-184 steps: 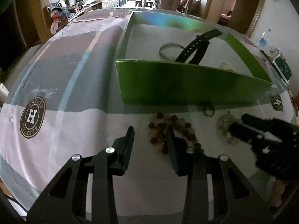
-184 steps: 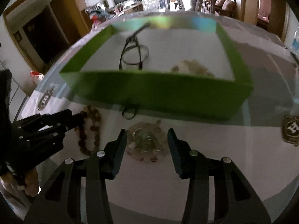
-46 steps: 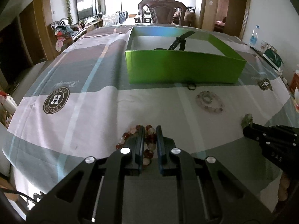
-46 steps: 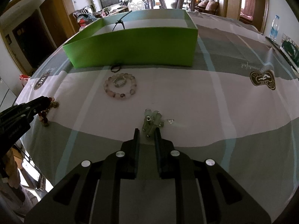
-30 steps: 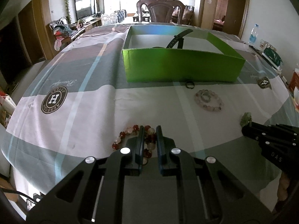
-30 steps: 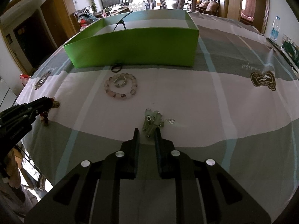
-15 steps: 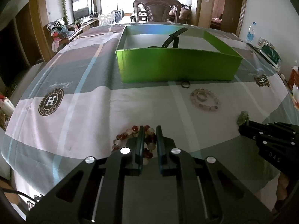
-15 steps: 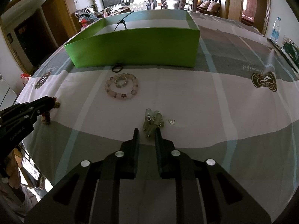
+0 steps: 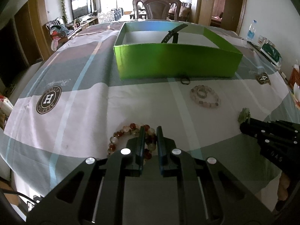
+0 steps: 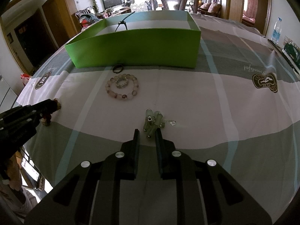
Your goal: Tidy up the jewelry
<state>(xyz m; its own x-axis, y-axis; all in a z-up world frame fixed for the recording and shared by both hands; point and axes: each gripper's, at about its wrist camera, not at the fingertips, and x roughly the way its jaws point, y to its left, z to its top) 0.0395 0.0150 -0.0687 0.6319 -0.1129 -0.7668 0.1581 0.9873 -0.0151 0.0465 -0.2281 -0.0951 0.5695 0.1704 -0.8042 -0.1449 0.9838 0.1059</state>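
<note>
My left gripper [image 9: 150,131] is shut on a red-and-white bead bracelet [image 9: 120,134], whose loop spills out to the left of the fingers. In the right wrist view that gripper [image 10: 53,104] shows at the left edge with beads hanging at its tip. My right gripper [image 10: 147,131] is shut on a green bead bracelet [image 10: 152,119] with a small silver charm. Its tip [image 9: 243,126] also appears at the right of the left wrist view. Further back stands the green box [image 9: 176,61] [image 10: 135,48], with a black strap [image 9: 171,35] inside.
On the cloth in front of the box lie a pale pink bead bracelet [image 9: 205,96] [image 10: 122,89] with a small ring inside it and a black loop [image 9: 185,80]. A water bottle [image 10: 277,30] and packets [image 9: 270,50] sit at the table's right edge. A chair [image 9: 157,5] stands behind.
Six seconds ago both grippers stood open over the jewellery near the box; now each is shut on a bracelet and farther back from the box. Over the last second nothing has visibly moved.
</note>
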